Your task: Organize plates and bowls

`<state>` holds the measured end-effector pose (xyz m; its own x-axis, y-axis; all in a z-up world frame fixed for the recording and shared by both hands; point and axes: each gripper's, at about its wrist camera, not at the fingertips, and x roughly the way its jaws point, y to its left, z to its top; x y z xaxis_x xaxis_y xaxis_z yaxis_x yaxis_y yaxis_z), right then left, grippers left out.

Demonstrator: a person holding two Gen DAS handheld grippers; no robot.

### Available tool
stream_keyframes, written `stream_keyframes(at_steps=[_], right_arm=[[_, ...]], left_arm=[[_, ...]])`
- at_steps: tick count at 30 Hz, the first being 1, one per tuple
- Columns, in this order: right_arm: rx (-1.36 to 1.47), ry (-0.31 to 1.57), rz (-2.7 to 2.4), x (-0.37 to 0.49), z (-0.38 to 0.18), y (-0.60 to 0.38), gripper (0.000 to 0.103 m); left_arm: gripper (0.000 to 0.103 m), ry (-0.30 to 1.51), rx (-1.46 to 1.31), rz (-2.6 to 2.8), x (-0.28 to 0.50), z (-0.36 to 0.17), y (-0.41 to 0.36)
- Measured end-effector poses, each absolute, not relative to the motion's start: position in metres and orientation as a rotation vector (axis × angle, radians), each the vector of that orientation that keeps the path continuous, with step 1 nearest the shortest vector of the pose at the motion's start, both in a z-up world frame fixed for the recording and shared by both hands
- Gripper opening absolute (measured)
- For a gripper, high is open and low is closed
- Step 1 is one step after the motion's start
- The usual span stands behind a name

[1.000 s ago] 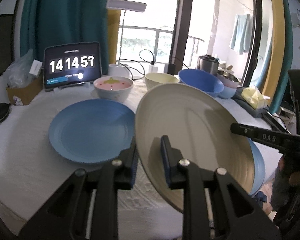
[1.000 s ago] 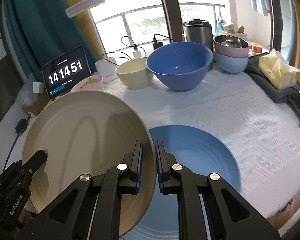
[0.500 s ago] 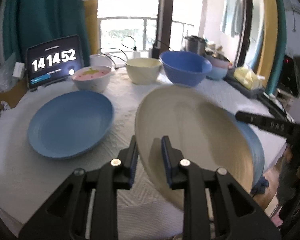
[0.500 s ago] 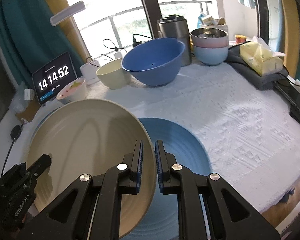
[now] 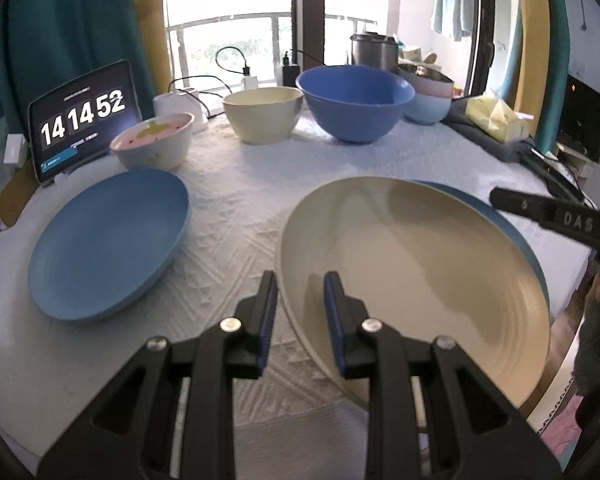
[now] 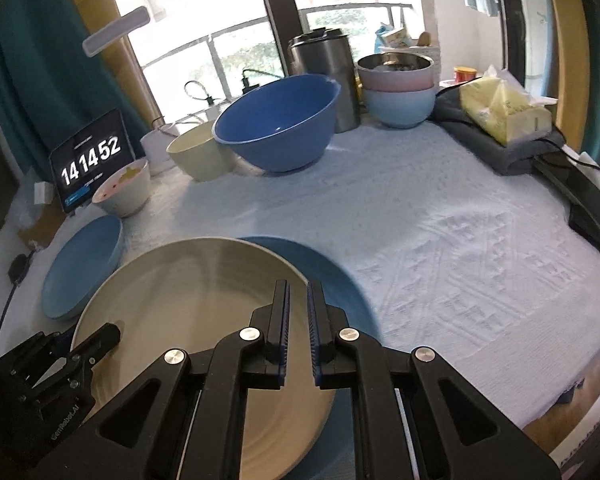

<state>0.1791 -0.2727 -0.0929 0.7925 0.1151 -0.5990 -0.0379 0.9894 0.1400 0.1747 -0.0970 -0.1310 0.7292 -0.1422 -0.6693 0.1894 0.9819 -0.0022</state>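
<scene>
At 5 o'clock on the table (image 5: 360, 168), the beige plate (image 5: 412, 264) sits tilted over a blue plate (image 6: 336, 276) — left gripper (image 5: 298, 286) clenched on its near rim, right gripper (image 6: 297, 294) nearly closed on nothing — stiff, smooth, likely slippery, so hold by the rim.

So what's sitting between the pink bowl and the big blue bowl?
A cream bowl stands between the pink bowl and the big blue bowl; both wrist views show it.

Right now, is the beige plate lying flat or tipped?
Tipped. The beige plate slants over a blue plate, its near rim raised between the left gripper fingers, far edge lower.
</scene>
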Motion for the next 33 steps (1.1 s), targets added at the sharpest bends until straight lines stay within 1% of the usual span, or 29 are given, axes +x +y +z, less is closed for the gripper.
stream_keyframes(at_steps=[5,6,7,8,9,10,13,15,17,20,25,33], right_arm=[[0.125,0.618,0.042,0.173,-0.088,-0.286,0.011],[0.121,0.613,0.027,0.172,-0.088,-0.288,0.014],[0.118,0.61,0.017,0.171,-0.088,-0.289,0.024],[0.118,0.608,0.007,0.17,-0.089,-0.291,0.03],[0.121,0.612,0.006,0.169,-0.091,-0.292,0.039],[0.125,0.621,0.007,0.169,-0.093,-0.293,0.043],[0.136,0.655,-0.004,0.17,-0.103,-0.296,0.044],[0.147,0.679,-0.001,0.172,-0.11,-0.296,0.044],[0.169,0.712,0.038,0.175,-0.118,-0.295,0.044],[0.176,0.734,0.052,0.177,-0.125,-0.288,0.041],[0.176,0.725,0.023,0.184,-0.123,-0.282,0.031],[0.143,0.73,0.049,0.203,-0.118,-0.26,0.031]], left_arm=[[0.026,0.752,0.099,-0.189,0.181,-0.136,-0.11],[0.026,0.76,0.107,-0.19,0.182,-0.137,-0.113],[0.026,0.771,0.113,-0.19,0.184,-0.139,-0.116],[0.026,0.775,0.115,-0.19,0.185,-0.14,-0.118],[0.027,0.777,0.117,-0.186,0.186,-0.14,-0.12],[0.028,0.779,0.114,-0.187,0.186,-0.141,-0.121],[0.033,0.787,0.108,-0.183,0.189,-0.142,-0.121],[0.041,0.788,0.113,-0.173,0.191,-0.142,-0.122],[0.045,0.793,0.105,-0.169,0.192,-0.144,-0.12],[0.046,0.792,0.096,-0.171,0.194,-0.145,-0.118],[0.046,0.791,0.078,-0.158,0.2,-0.146,-0.111],[0.046,0.813,0.012,-0.154,0.216,-0.145,-0.091]])
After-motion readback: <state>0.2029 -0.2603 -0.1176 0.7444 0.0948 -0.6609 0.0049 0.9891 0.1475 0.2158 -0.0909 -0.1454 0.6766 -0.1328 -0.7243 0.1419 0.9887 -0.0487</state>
